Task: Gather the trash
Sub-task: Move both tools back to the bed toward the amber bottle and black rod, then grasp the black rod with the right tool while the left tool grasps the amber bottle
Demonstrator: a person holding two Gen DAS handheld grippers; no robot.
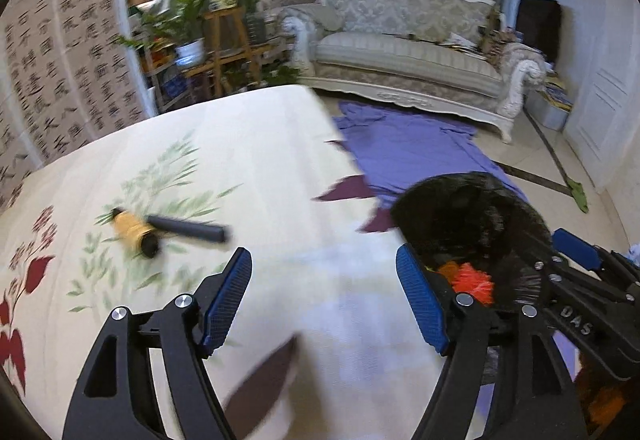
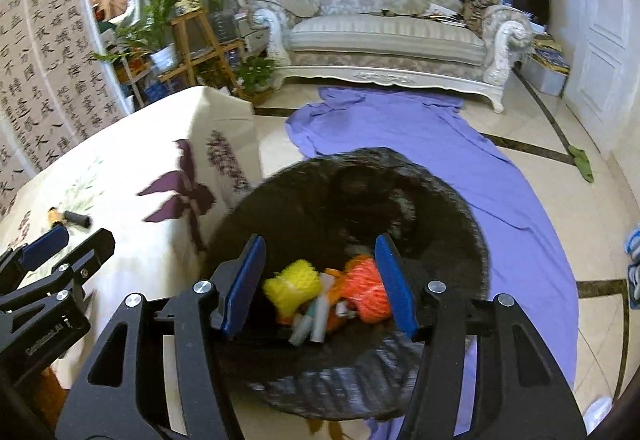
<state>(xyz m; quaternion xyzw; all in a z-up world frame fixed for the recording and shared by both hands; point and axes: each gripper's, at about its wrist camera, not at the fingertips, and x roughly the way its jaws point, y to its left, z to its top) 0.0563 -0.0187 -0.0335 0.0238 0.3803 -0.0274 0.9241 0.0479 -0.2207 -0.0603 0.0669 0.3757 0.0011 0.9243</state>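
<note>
A black woven bin (image 2: 360, 392) stands just off the table's right edge. It holds a yellow mesh wad (image 2: 294, 290), an orange mesh wad (image 2: 366, 292) and small pale tubes (image 2: 316, 320). My right gripper (image 2: 320, 244) hangs above the bin's mouth, open, its pads touching nothing. My left gripper (image 1: 323, 254) is open over the bare floral tablecloth (image 1: 280, 159) with nothing between its fingers. A tan roll on a black handle (image 1: 132, 230) lies on the cloth, ahead and to the left of it. The bin (image 1: 460, 207) and the orange wad (image 1: 472, 282) show at the right of the left wrist view.
A purple sheet (image 2: 460, 159) is spread on the tiled floor between the bin and a pale ornate sofa (image 2: 384, 35). Potted plants on wooden stands (image 2: 188, 31) crowd the far left. A calligraphy panel (image 1: 60, 71) lines the left wall. A green rag (image 2: 582, 161) lies on the floor at right.
</note>
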